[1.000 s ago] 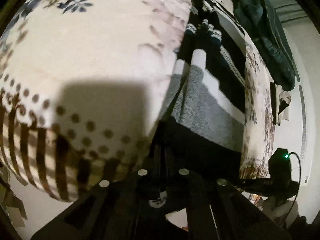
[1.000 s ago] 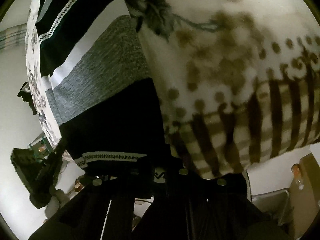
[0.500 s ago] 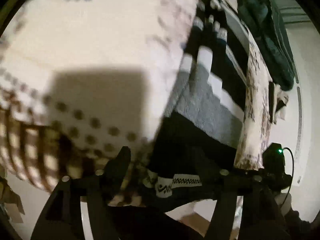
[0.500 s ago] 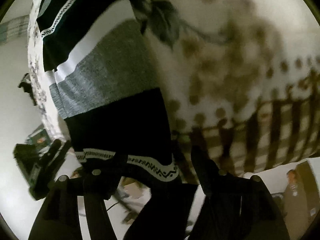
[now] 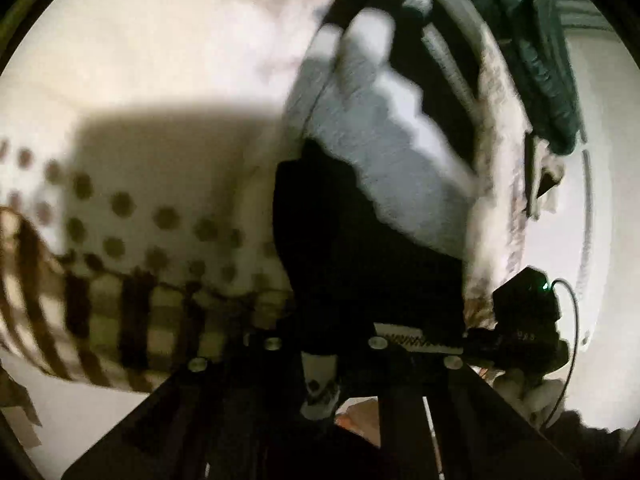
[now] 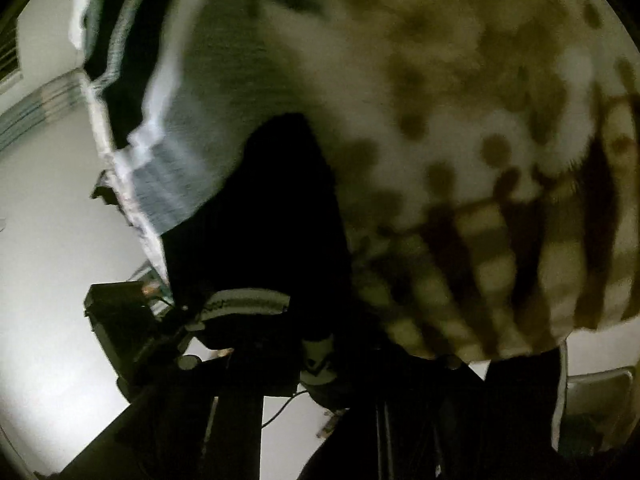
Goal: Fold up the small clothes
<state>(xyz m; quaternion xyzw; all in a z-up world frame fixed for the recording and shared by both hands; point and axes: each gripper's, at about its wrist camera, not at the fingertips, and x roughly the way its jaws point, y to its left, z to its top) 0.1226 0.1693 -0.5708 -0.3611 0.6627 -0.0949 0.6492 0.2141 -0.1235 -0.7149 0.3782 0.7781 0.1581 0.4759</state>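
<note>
A knit garment (image 5: pixel 400 168) with black, grey and white bands lies on a cream dotted blanket (image 5: pixel 160 80), its black end at the bed's near edge. My left gripper (image 5: pixel 320 344) is closing on the garment's white patterned hem (image 5: pixel 320 380), which sits pinched between its fingers. In the right wrist view the same garment (image 6: pixel 200 120) runs up and left over the blanket (image 6: pixel 460 80). My right gripper (image 6: pixel 316 344) is also closing, with the white hem (image 6: pixel 316 360) caught between its fingers. Both pictures are blurred.
The blanket's brown-striped border (image 5: pixel 120 312) hangs over the bed edge. A pile of dark clothes (image 5: pixel 540 40) lies at the far right of the bed. Each gripper shows at the side of the other's view: the right (image 5: pixel 524 320), the left (image 6: pixel 132 320).
Both grippers held the hem, opened wide half a second ago, and have closed on it again. The garment's bands now look rippled and the views have shifted slightly.
</note>
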